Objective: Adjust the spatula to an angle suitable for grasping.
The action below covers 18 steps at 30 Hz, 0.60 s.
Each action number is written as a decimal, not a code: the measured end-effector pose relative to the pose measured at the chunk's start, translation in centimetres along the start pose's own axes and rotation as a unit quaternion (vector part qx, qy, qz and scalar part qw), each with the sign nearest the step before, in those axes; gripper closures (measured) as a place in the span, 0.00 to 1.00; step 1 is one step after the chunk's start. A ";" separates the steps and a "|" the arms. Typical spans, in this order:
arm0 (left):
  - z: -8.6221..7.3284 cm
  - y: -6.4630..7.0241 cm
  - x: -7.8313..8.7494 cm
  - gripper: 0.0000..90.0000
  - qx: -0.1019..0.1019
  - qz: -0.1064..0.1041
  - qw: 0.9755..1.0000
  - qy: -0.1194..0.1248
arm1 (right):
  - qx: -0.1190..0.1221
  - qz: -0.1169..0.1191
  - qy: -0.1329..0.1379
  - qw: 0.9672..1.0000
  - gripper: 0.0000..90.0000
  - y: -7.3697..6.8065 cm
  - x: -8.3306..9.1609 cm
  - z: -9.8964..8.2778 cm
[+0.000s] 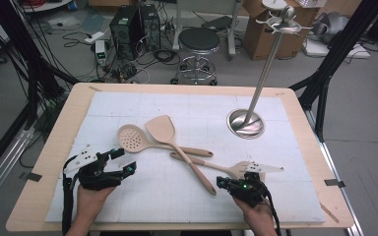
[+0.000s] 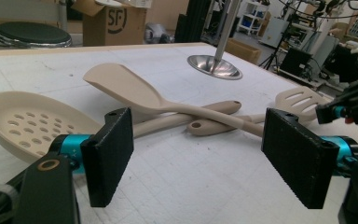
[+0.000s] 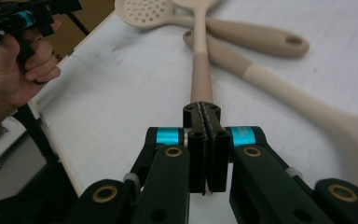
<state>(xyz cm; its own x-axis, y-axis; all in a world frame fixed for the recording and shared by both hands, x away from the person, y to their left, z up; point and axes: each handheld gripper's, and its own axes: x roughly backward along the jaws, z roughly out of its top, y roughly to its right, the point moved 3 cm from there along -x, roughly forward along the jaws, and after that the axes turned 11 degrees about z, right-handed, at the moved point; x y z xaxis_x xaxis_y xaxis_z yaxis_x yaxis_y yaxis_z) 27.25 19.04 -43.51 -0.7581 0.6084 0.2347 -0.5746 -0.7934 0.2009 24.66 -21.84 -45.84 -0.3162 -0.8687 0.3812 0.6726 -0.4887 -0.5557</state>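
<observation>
the right gripper (image 3: pixel 207 116), jaws clenched empty just short of the spatula handle (image 3: pixel 200 77), must reopen to grasp it; the left gripper (image 2: pixel 200 154) waits released.

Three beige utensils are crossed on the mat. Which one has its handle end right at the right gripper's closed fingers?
The solid spatula: unlike the perforated skimmer and slotted turner, its handle runs straight to the right gripper.

Grey floor behind the table holds a round stool (image 1: pixel 198 40), cardboard boxes (image 1: pixel 266 34) and, seemingly, computer towers (image 1: pixel 128 24).

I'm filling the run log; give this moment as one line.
left gripper: open, idle | right gripper: shut, at spatula handle end | skimmer, slotted turner: untouched
</observation>
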 end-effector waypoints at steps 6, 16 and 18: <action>0.0 0.0 0.0 0.29 0.001 0.000 1.000 0.000 | -0.006 -0.007 -0.027 1.000 1.00 -0.2 -0.3 -1.6; 0.1 0.0 0.2 0.29 0.000 0.000 1.000 0.003 | -0.015 -0.021 -0.064 0.998 0.99 -0.3 -0.7 -3.2; 0.1 0.0 0.1 0.29 0.000 0.000 1.000 0.004 | -0.016 -0.026 -0.072 0.997 1.00 -0.1 -0.9 -3.4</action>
<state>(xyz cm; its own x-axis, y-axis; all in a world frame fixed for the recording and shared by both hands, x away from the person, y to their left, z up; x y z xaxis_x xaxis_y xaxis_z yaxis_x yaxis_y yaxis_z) 27.18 19.14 -43.41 -0.7607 0.6080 0.2275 -0.5744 -0.7936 0.2005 22.56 -21.26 -48.66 -0.2487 -0.8232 0.5103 0.6356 -0.5363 -0.5554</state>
